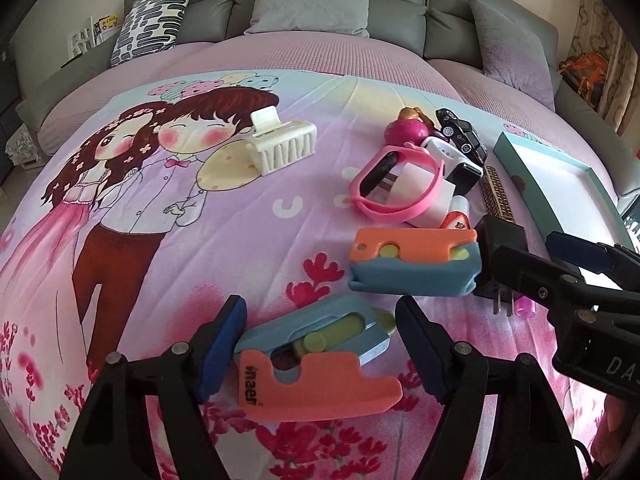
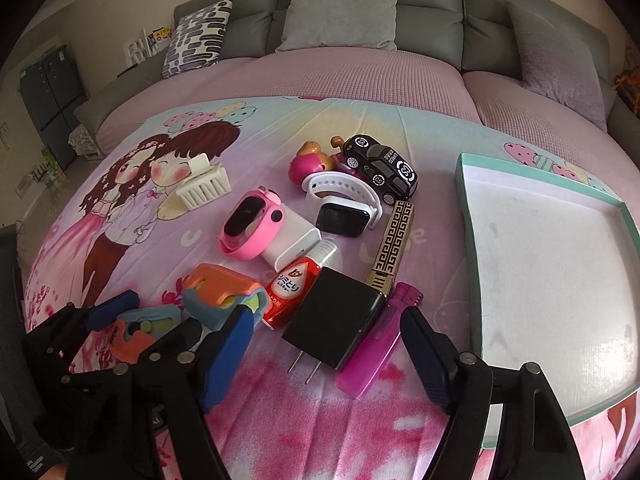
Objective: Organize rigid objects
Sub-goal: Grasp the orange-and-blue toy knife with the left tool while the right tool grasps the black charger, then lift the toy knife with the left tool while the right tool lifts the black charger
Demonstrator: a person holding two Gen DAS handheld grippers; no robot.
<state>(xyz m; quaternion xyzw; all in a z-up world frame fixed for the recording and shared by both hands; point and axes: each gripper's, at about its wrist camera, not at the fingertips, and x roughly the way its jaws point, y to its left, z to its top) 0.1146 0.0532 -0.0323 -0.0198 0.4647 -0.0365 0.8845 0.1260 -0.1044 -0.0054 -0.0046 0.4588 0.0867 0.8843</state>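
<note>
Toy cutter lay between the spread left gripper, charger between the spread right gripper; closing seemed next.

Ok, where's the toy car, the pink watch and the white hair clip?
toy car [image 2: 380, 166], right wrist view, on its black roof.
pink watch [image 2: 244, 216], right wrist view, on its dark screen.
white hair clip [image 1: 284, 142], left wrist view, on its body.

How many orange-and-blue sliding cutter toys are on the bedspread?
2. One cutter lies between the left gripper's fingers; the other cutter sits just beyond it, beside the black charger. The pile could hide more.
</note>
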